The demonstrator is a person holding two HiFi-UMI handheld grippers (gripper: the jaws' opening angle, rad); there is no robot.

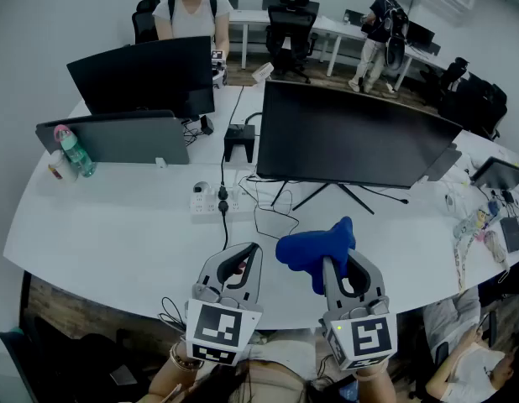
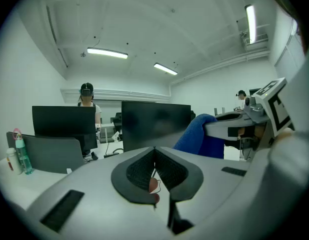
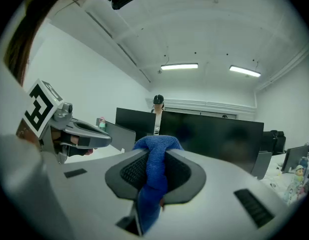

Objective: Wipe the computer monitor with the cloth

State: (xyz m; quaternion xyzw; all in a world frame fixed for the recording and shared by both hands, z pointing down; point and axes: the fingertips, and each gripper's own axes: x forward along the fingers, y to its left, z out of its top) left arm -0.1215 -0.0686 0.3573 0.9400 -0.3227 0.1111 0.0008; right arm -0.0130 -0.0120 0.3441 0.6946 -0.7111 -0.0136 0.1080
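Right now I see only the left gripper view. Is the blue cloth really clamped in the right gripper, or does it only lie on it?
Observer: It is clamped. In the right gripper view the right gripper is shut on the blue cloth, which runs between both pads and hangs out below.
Operator: Does the cloth touch the monitor?
Observer: No. In the head view it is held above the desk, in front of the monitor and apart from the screen.
Operator: What lies on the desk near the monitor?
Observer: A white power strip with black cables lies by the lower left corner of the monitor.
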